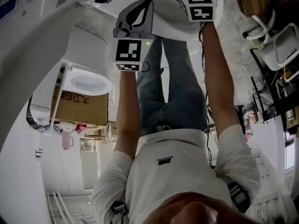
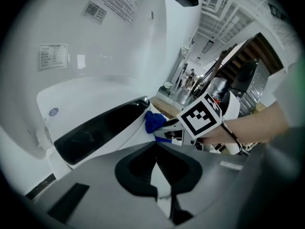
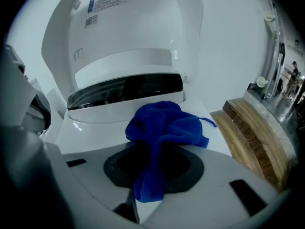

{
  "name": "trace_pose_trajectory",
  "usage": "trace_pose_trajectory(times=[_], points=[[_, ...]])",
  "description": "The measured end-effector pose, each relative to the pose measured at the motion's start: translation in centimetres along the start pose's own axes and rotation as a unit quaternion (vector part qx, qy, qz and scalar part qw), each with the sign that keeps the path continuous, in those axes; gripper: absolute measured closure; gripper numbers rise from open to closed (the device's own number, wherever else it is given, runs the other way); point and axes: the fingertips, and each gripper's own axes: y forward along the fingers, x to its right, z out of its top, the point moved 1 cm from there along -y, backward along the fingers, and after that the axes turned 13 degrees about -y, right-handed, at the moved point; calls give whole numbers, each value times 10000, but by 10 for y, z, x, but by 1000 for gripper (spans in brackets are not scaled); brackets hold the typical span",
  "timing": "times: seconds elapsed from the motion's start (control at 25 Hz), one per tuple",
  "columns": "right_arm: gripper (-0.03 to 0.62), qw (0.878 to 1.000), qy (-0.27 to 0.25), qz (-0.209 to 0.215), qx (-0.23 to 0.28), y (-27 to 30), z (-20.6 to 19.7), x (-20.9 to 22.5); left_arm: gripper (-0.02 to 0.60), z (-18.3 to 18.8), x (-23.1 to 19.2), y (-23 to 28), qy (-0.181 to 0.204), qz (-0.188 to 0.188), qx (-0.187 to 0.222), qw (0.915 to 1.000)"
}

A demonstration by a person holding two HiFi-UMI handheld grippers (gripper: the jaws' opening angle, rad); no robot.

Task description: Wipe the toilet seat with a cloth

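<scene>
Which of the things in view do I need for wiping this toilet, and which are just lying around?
For the job:
- blue cloth, clamped in the right gripper
- toilet, lid raised
- left gripper, shut and empty

Lying about:
- cardboard box
- wooden ledge

I saw a white short-sleeved shirt (image 1: 177,171) with a small black print on its chest. Past the shirt's hem came blue jeans (image 1: 175,92). Well beyond the shirt's sleeves, the left gripper (image 1: 147,4) and right gripper (image 2: 162,127) had grey shells, each carrying a white cube (image 1: 128,52) of black square markers. A thin dark band (image 2: 233,133) ringed the right wrist.
</scene>
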Motion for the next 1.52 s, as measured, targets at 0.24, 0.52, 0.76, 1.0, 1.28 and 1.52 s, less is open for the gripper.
trace_pose_trajectory(times=[0.24, 0.52, 0.76, 1.0, 1.28, 1.52], points=[[508, 10000, -36, 45, 43, 4, 5, -11, 574, -4, -10, -11, 35, 79, 17, 10000], [508, 9995, -106, 306, 50, 6, 12, -40, 572, -12, -16, -24, -13, 178, 44, 9998], [507, 9978, -274, 605, 46, 8, 14, -72, 572, -21, -24, -40, -78, 312, 92, 9994], [507, 9948, -447, 912, 18, 6, 10, -105, 572, -31, -28, -54, -119, 400, 141, 9990], [507, 9917, -712, 1073, 20, 2, 9, -128, 572, -46, -29, -71, -172, 515, 145, 9984], [507, 9858, -1066, 1298, -58, -3, 6, -150, 572, -55, -28, -84, -190, 597, 203, 9978]])
